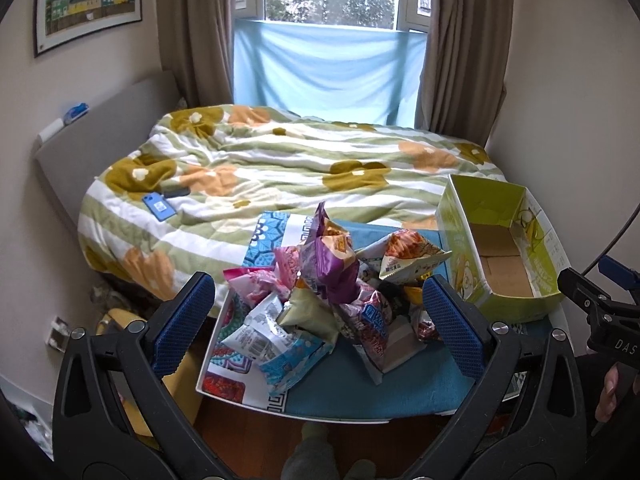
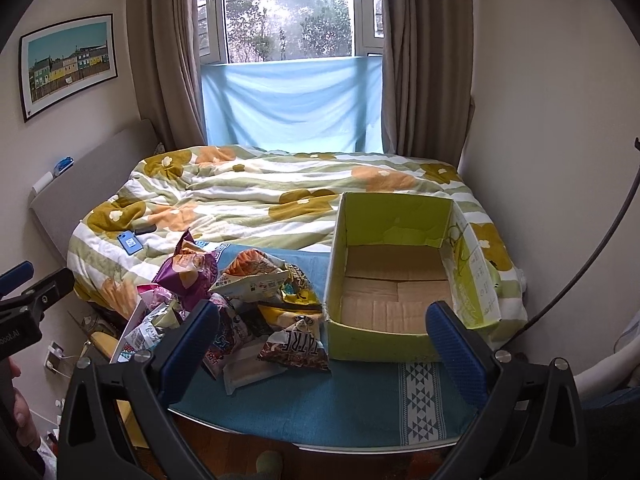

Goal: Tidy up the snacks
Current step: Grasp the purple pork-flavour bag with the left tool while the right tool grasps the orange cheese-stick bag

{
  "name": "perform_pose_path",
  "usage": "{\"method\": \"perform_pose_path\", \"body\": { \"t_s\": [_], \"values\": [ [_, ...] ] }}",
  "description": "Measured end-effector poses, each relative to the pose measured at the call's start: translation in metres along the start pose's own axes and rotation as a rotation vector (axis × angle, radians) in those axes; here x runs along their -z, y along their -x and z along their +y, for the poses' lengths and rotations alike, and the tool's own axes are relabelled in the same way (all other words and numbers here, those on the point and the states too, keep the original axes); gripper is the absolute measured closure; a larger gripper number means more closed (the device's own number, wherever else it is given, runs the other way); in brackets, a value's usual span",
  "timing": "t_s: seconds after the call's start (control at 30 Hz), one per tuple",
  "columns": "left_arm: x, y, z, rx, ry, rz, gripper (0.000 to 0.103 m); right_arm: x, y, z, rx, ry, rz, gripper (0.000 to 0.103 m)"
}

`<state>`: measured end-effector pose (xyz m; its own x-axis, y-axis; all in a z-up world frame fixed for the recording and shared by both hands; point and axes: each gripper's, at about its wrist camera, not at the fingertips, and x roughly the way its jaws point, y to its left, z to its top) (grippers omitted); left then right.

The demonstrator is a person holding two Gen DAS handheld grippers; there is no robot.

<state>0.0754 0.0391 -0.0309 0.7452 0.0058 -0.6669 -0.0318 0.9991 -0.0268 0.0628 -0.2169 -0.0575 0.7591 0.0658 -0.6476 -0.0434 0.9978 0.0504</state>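
Note:
A heap of snack packets (image 1: 320, 296) lies on a small table with a blue patterned cloth (image 1: 360, 392). It includes a purple bag (image 1: 328, 268), an orange-printed bag (image 1: 404, 256) and a light blue packet (image 1: 288, 360). To its right stands an empty green cardboard box (image 1: 508, 256). My left gripper (image 1: 320, 320) hovers open in front of the heap, holding nothing. In the right wrist view the heap (image 2: 240, 300) sits left of the box (image 2: 400, 280). My right gripper (image 2: 320, 344) hangs open before the box's near left corner, holding nothing.
A bed with a flowered green-striped quilt (image 1: 280, 160) lies behind the table, with a blue phone (image 1: 160, 206) on it. A window with curtains (image 2: 288, 20) is beyond. Wooden floor (image 1: 248, 432) and clutter (image 2: 56, 356) show below left; a hand (image 1: 610, 392) holds the other gripper.

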Motion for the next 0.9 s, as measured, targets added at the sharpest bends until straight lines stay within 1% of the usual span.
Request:
{"method": "perform_pose_path", "body": {
  "t_s": [0.13, 0.3, 0.53, 0.67, 0.8, 0.87, 0.9],
  "values": [
    [-0.011, -0.051, 0.008, 0.055, -0.015, 0.063, 0.001, -0.011, -0.033, 0.01, -0.031, -0.009, 0.036, 0.0],
    [-0.017, -0.122, 0.018, 0.117, -0.026, 0.17, 0.001, -0.027, -0.082, 0.024, -0.047, -0.062, 0.111, 0.0],
    [-0.016, -0.21, 0.019, 0.182, -0.075, 0.31, 0.001, -0.045, -0.16, 0.042, -0.036, -0.112, 0.225, 0.0],
    [-0.012, -0.242, 0.018, 0.205, -0.104, 0.376, 0.001, -0.049, -0.201, 0.05, -0.031, -0.124, 0.302, 0.0],
    [-0.009, -0.258, 0.017, 0.24, -0.126, 0.405, 0.001, -0.045, -0.237, 0.06, -0.03, -0.114, 0.396, 0.0],
    [-0.009, -0.261, 0.015, 0.263, -0.135, 0.417, 0.004, -0.043, -0.25, 0.062, -0.022, -0.094, 0.43, 0.0],
    [-0.009, -0.262, 0.014, 0.273, -0.143, 0.424, 0.008, -0.042, -0.256, 0.063, -0.021, -0.081, 0.447, 0.0]
  ]
}}
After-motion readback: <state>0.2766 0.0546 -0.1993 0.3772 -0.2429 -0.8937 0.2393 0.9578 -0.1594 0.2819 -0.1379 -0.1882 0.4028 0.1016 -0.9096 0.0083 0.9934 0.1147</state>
